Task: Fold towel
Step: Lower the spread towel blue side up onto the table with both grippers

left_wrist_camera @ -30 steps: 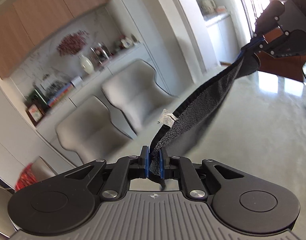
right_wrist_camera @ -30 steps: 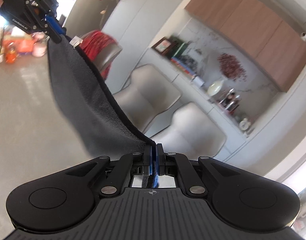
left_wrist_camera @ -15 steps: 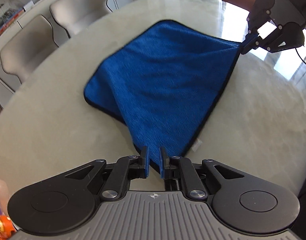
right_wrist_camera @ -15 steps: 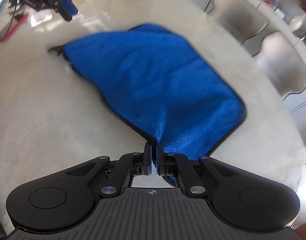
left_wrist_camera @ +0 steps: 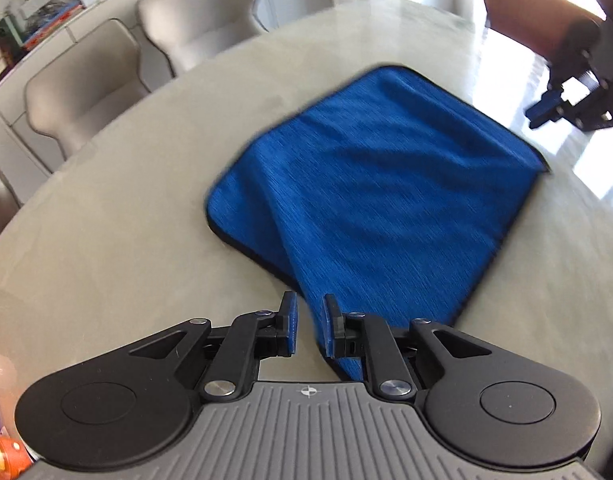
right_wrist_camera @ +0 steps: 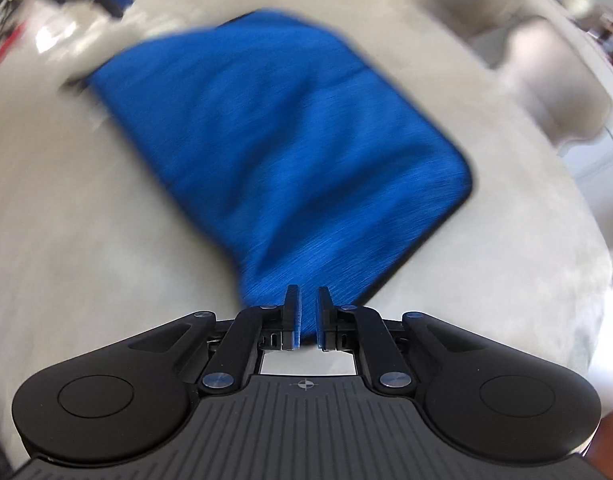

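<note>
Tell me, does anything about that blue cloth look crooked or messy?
Somewhat. The blue towel lies on the table rumpled, with diagonal creases, not smoothed flat. Its near corners rise toward the open left hand-held gripper and right hand-held gripper. Nothing looks spilled or damaged.

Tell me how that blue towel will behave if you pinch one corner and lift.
The blue towel will probably droop limply: it already lies in soft wrinkles on the table. It looks light and plush, so likely grippy in the pads, though it may drag across the smooth tabletop.
</note>
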Motion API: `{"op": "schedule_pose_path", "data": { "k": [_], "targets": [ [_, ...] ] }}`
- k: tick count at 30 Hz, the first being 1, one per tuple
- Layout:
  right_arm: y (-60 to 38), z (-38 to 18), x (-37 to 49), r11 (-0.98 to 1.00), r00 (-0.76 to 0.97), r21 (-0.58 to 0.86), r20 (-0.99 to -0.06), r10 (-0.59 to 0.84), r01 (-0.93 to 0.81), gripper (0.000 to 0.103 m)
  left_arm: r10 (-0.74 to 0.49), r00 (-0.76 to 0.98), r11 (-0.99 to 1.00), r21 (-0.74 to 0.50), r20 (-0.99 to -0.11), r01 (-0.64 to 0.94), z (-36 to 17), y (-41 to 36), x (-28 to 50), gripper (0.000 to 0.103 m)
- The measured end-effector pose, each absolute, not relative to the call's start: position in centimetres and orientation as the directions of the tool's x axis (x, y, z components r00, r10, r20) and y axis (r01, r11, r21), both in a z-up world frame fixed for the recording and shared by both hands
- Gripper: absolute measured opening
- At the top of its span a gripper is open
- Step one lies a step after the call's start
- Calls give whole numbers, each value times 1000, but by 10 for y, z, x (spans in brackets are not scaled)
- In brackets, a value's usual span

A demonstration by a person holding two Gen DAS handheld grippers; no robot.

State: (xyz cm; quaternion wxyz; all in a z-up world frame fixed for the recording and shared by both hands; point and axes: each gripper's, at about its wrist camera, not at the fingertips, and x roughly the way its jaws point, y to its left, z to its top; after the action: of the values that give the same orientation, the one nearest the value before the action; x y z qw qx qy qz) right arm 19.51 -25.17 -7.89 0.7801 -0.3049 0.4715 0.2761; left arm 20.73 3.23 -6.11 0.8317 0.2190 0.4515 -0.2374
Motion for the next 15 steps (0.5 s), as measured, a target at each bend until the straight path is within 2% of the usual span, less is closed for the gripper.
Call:
{"op": "schedule_pose_path", "data": {
  "k": [1,3,5,10,15],
  "targets": [
    [-253,-79,205,683,416,-214,-898,144,-699,9,-191,498,803,157,-846,575,-62,30,220,15],
    [-257,-80,224,721,439,-209,-887,145,-661,10,-166,539,837,172,-826,520,-67,26,251,26],
    [-261,-81,238,755,457,-199,-877,147,-625,10,-155,557,862,164,-816,479,-73,22,272,31],
    [-275,-95,279,861,491,-116,-855,167,-495,10,-157,556,903,109,-816,416,-95,17,310,33],
    [-282,-111,302,886,485,-66,-854,188,-459,10,-181,493,908,49,-851,417,-117,17,325,33]
  ]
}}
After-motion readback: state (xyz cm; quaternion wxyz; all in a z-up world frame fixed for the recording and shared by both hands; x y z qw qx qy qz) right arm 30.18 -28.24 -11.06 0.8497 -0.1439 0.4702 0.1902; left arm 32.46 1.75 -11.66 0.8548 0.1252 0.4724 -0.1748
